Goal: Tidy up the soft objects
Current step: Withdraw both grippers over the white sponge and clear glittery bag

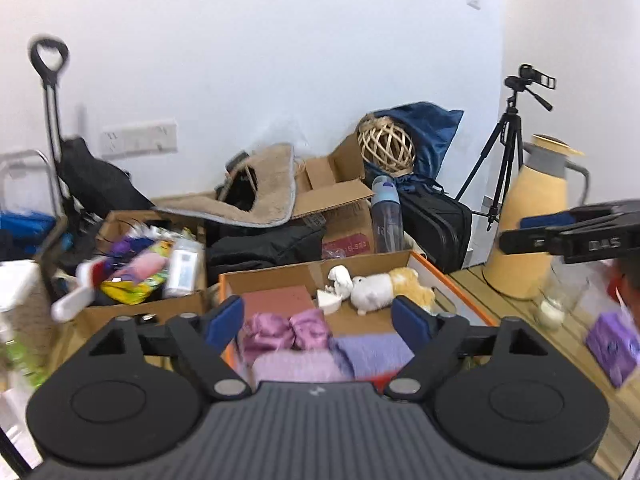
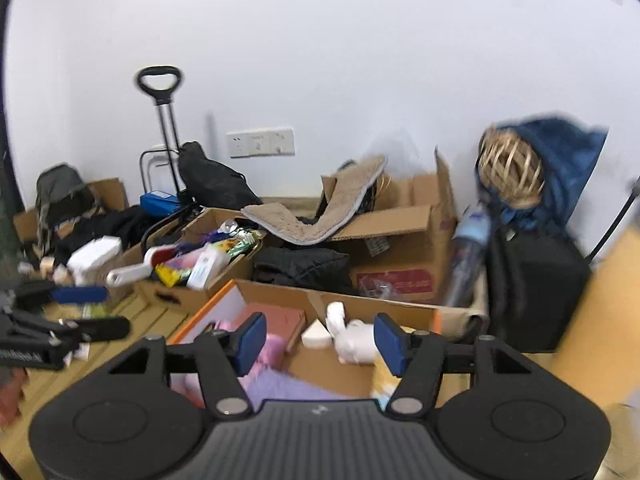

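My left gripper [image 1: 318, 322] and right gripper [image 2: 320, 344] both hang spread and empty above the orange-edged box [image 1: 452, 288], where the pink satin cloth [image 1: 286, 330], lilac towel [image 1: 370, 350] and white plush toy [image 1: 374, 288] lie. Only the left view shows the yellow jug [image 1: 532, 220] and tripod [image 1: 506, 152]. Cardboard boxes [image 2: 404, 236] crowd the white wall behind.

Smeared by blur: the water bottle [image 2: 466, 256] and wicker ball [image 2: 510, 170]; cut off by the edge, the purple pack [image 1: 612, 348]; hidden partly behind gripper, the lilac cloth [image 1: 372, 354].
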A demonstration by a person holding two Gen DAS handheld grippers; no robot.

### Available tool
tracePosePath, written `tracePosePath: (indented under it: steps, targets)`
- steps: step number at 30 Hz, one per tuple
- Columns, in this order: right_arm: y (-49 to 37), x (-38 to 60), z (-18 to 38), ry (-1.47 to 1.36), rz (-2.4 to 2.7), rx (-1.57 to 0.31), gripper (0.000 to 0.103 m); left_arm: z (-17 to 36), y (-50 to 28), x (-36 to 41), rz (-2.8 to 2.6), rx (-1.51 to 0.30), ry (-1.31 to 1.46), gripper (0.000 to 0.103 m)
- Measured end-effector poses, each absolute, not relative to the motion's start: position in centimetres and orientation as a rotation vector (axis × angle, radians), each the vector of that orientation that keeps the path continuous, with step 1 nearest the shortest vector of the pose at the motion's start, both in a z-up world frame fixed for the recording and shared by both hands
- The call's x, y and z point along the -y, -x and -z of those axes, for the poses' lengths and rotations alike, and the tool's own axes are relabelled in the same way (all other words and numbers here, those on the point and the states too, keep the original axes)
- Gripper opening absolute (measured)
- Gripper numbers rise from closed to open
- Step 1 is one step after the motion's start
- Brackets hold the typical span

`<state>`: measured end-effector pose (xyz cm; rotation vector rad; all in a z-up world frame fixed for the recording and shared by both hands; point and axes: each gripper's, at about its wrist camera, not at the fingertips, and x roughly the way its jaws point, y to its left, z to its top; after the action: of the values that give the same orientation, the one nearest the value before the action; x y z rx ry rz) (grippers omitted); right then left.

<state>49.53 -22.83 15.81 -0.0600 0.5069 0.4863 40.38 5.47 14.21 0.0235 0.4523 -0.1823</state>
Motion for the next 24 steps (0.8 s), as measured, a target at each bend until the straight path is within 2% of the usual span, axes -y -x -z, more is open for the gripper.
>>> tracePosePath:
  steps: [3, 5, 6, 10, 15, 18, 24]
  targets:
    - [-43.4, 23.8, -15.5, 0.120, -0.475, -0.447, 0.067, -13.6, -34.5, -5.1, 0.144, -0.385, -0.043, 0.084]
    - [-39.5, 24.4, -14.9, 0.140, -0.463, -0.417, 0.067, -12.8, -30.8, -5.0, 0.142, -0.341, -0.049, 0.096]
    - [-37.4, 24.6, -14.4, 0.149, -0.459, -0.402, 0.068, -12.1, -28.7, -5.1, 0.149, -0.319, -0.042, 0.097]
    - [-28.9, 25.6, -11.5, 0.131, -0.469, -0.344, 0.077, -9.3, -22.3, -5.2, 0.089, -0.330, -0.005, 0.097]
    - [-19.5, 25.7, -6.8, 0.172, -0.432, -0.335, 0.079, -5.9, -15.3, -4.6, -0.003, -0.346, 0.007, 0.097]
    - [-16.5, 25.9, -4.9, 0.154, -0.465, -0.368, 0.080, -5.2, -13.4, -4.6, 0.008, -0.366, 0.040, 0.098]
    - [-15.6, 25.4, -4.0, 0.141, -0.466, -0.390, 0.080, -5.8, -14.5, -4.2, 0.009, -0.344, 0.028, 0.098]
